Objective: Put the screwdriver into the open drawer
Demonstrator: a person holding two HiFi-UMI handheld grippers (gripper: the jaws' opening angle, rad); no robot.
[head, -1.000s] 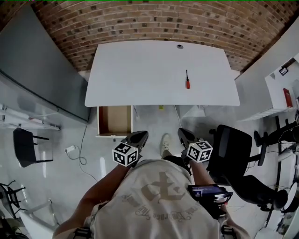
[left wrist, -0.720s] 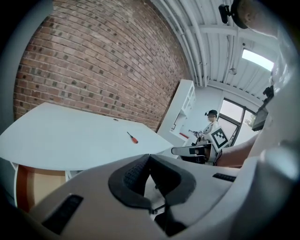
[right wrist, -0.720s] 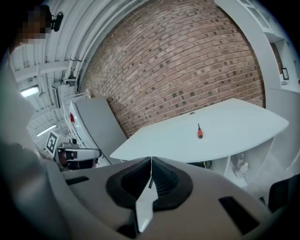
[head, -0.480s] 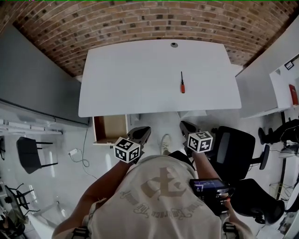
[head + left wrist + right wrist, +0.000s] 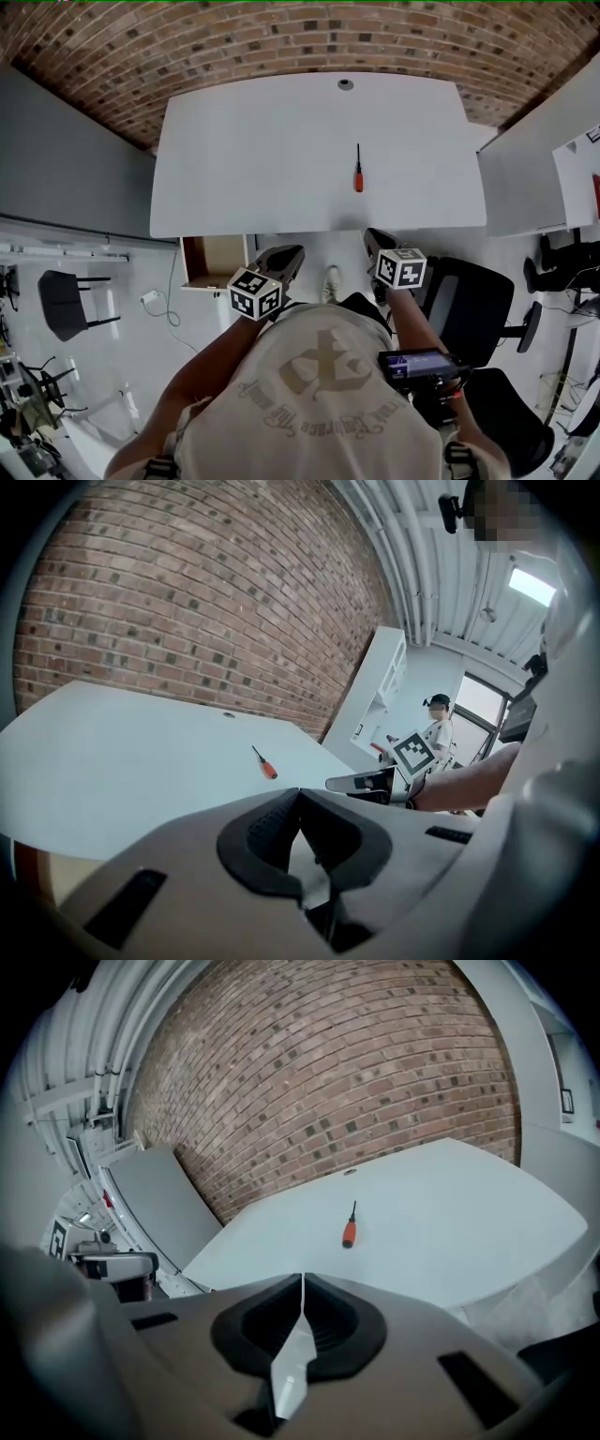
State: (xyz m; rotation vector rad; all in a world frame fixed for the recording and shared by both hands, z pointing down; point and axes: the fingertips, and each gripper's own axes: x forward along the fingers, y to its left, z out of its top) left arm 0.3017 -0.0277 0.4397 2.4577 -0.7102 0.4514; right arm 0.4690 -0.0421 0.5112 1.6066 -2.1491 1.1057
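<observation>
A screwdriver (image 5: 357,172) with an orange-red handle and a dark shaft lies on the white table (image 5: 253,159), right of its middle; it also shows as the screwdriver (image 5: 263,762) and the screwdriver (image 5: 350,1227) in the gripper views. The open wooden drawer (image 5: 214,262) juts out under the table's front left corner. My left gripper (image 5: 289,255) hangs just in front of the table's near edge, right of the drawer, jaws shut and empty. My right gripper (image 5: 375,238) is at the near edge, short of the screwdriver, jaws shut with nothing between them.
A black office chair (image 5: 473,300) stands right of me, and a small black chair (image 5: 66,305) at the left. A grey panel (image 5: 66,187) leans along the left, with a brick wall (image 5: 281,37) behind the table. White shelving (image 5: 577,169) is at the right. A cable (image 5: 164,300) lies on the floor.
I have stepped toward the table, which sits nearer in the head view. Both grippers have moved forward to its near edge; both stay shut and empty. The screwdriver has not moved.
</observation>
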